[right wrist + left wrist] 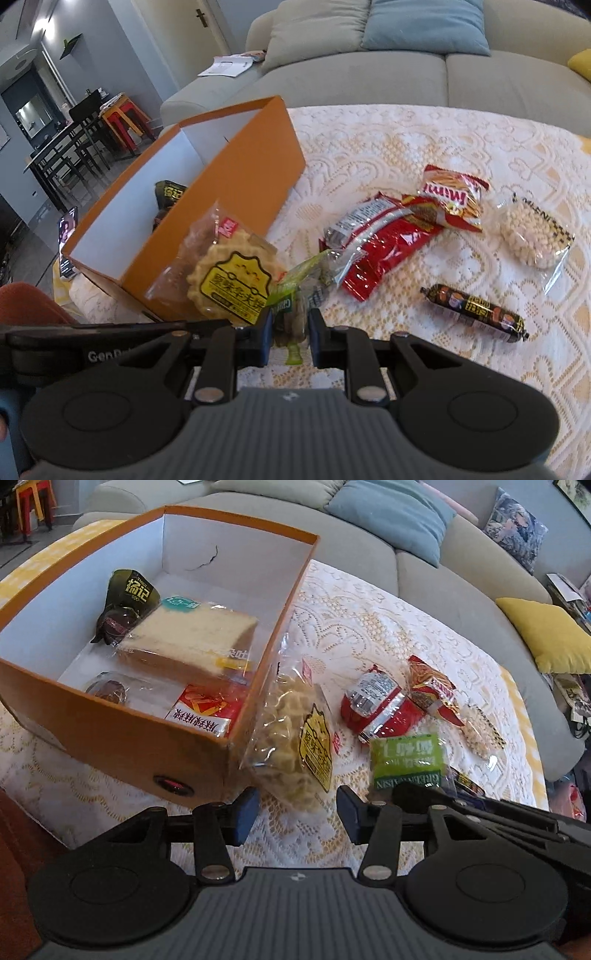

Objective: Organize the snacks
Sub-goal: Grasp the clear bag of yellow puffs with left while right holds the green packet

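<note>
A white-and-yellow lace tablecloth [388, 147] covers the table, with a grey sofa [461, 81] at twelve o'clock. The orange box [122, 734] at ten o'clock holds wrapped bread [192, 642]. The waffle cookie bag [295, 734] leans against the box's outer wall. The left gripper [297, 814] stands released, empty, just before that bag, angled steeply down. The right gripper [290, 338], also tilted down, is clenched on the green raisin packet [291, 314]. Red snack bags [384, 243] lie at one o'clock.
</note>
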The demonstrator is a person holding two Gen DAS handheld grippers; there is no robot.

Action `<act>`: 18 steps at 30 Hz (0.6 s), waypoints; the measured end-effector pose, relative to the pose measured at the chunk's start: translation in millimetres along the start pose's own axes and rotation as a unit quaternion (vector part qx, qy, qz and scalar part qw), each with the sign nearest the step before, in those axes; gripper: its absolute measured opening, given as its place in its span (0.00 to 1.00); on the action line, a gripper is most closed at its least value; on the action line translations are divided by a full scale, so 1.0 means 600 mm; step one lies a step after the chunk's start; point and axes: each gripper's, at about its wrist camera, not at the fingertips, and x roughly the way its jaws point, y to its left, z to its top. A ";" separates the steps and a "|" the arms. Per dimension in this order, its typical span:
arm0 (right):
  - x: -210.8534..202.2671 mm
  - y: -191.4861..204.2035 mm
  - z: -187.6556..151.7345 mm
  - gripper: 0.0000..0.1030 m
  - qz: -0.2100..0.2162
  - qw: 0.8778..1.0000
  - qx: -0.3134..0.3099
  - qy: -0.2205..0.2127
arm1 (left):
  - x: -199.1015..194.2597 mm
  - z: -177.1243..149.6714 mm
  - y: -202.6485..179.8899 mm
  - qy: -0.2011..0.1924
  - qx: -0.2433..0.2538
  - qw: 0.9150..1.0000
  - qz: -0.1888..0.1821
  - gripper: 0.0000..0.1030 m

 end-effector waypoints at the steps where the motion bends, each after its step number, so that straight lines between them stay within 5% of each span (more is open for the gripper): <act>1: 0.002 -0.002 0.000 0.18 0.000 1.000 0.001 0.001 | 0.002 0.001 -0.001 -0.005 -0.001 1.000 0.004 0.56; 11: 0.007 -0.020 -0.001 0.17 -0.008 1.000 0.012 0.004 | 0.032 0.000 -0.044 -0.031 0.029 0.998 0.051 0.53; 14: 0.008 -0.028 0.000 0.17 -0.020 1.000 0.019 0.005 | 0.031 -0.001 -0.052 -0.036 0.036 0.997 0.066 0.38; 18: 0.005 -0.032 -0.001 0.18 -0.022 1.000 0.022 0.003 | 0.023 0.004 -0.052 -0.036 0.032 0.997 0.063 0.31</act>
